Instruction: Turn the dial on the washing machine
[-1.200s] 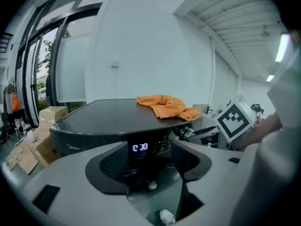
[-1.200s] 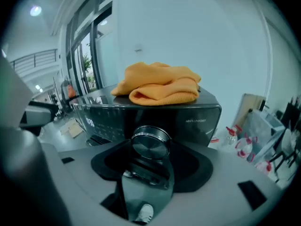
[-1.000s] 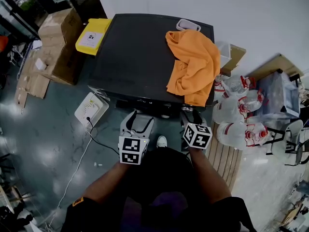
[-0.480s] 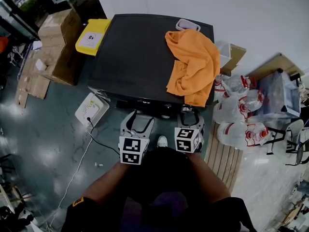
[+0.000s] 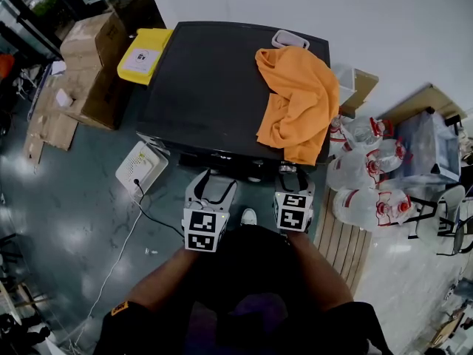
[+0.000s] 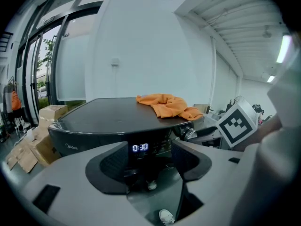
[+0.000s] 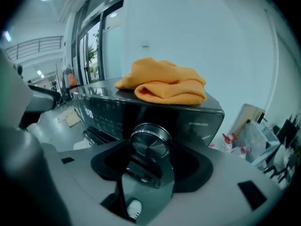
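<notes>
The washing machine (image 5: 214, 87) is a big, dark, heavy box that stands on the floor, so it should stay put under any twist at its front panel. An orange cloth (image 5: 299, 102) lies in a heap on the right of its lid, clear of the controls.

The dial (image 7: 149, 142) sits at the right end of the front panel, just under the lid's edge. It is a stiff round knob with a brushed, metal-looking face. It is fixed to the machine and likely only turns about its own axis, with little force needed. The rim looks smooth and may slip under a loose hold. The place to take it is across the rim, on two opposite sides, with the hold square to the knob's face and the wrist rolling.

The right gripper (image 7: 151, 150) is set that way. Its fingers (image 7: 193, 166) stand wide with the dial between them and have just been closing. Both pads appear to press on the rim (the contact itself is hard to see).

The left gripper (image 6: 149, 161) hangs short of the panel, fingers (image 6: 110, 166) apart and empty, with the lit display (image 6: 139, 148) in the gap beyond.
</notes>
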Tool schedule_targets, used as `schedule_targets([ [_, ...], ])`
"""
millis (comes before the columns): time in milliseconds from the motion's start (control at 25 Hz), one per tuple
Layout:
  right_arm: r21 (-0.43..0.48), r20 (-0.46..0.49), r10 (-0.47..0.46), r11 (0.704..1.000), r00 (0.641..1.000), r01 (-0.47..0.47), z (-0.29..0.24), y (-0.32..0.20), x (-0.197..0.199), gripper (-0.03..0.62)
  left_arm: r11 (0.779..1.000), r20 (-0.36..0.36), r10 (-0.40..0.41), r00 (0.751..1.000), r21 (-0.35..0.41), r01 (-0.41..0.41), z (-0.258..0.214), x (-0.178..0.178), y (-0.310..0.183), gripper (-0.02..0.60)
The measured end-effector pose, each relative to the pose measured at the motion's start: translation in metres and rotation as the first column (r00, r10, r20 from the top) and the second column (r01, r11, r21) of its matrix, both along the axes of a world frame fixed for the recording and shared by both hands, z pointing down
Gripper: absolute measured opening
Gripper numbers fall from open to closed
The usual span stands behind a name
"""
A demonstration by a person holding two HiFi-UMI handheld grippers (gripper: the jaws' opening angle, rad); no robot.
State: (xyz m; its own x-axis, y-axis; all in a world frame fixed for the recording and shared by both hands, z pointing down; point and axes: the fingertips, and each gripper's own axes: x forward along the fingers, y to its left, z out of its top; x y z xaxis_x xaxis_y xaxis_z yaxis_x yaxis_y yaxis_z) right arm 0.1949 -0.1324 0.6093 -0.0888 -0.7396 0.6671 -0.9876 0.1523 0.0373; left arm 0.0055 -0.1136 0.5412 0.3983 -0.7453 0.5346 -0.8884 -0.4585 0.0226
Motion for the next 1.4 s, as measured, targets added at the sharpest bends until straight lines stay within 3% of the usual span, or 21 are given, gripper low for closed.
schedule_targets([
  [80, -0.003, 0.133, 0.029, 1.000, 0.991, -0.029, 0.002, 0.000, 0.003, 0.272, 1.000, -0.004, 0.000, 1.000, -0.002, 0.000, 0.000, 0.001, 0.000, 0.290],
  [200, -0.016, 0.331, 0.058, 0.998, 0.942, -0.055, 0.002, 0.001, 0.004, 0.272, 1.000, -0.013, -0.003, 1.000, -0.009, 0.003, 0.001, 0.001, 0.000, 0.290],
  [320, -0.022, 0.391, 0.049, 0.999, 0.919, -0.044, 0.002, -0.001, 0.004, 0.272, 1.000, -0.022, -0.006, 1.000, -0.017, 0.006, 0.003, 0.002, -0.001, 0.290],
  [440, -0.013, 0.299, 0.016, 1.000, 0.954, -0.013, 0.002, 0.001, 0.005, 0.275, 1.000, -0.018, -0.008, 1.000, -0.012, 0.008, 0.002, 0.002, -0.001, 0.290],
  [560, 0.006, 0.097, -0.040, 0.999, 0.995, 0.040, 0.002, 0.005, 0.003, 0.296, 1.000, -0.013, -0.010, 1.000, -0.013, 0.010, 0.003, 0.002, 0.000, 0.290],
  [720, 0.019, -0.119, -0.096, 0.995, 0.988, 0.099, -0.003, 0.007, -0.003, 0.304, 1.000, -0.009, -0.014, 1.000, -0.018, 0.014, 0.004, 0.001, 0.001, 0.290],
  [880, 0.034, -0.206, -0.115, 0.992, 0.972, 0.124, -0.005, 0.003, -0.007, 0.304, 1.000, -0.003, -0.013, 1.000, -0.013, 0.013, 0.002, -0.001, 0.002, 0.290],
  [1120, 0.039, -0.215, -0.098, 0.993, 0.972, 0.108, -0.008, -0.001, -0.005, 0.271, 1.000, -0.002, -0.011, 1.000, -0.010, 0.011, 0.001, -0.002, 0.003, 0.290],
  [1400, 0.006, 0.063, -0.011, 1.000, 0.998, 0.010, -0.003, -0.001, 0.002, 0.265, 1.000, -0.006, -0.001, 1.000, -0.013, 0.001, 0.002, 0.001, 0.003, 0.290],
])
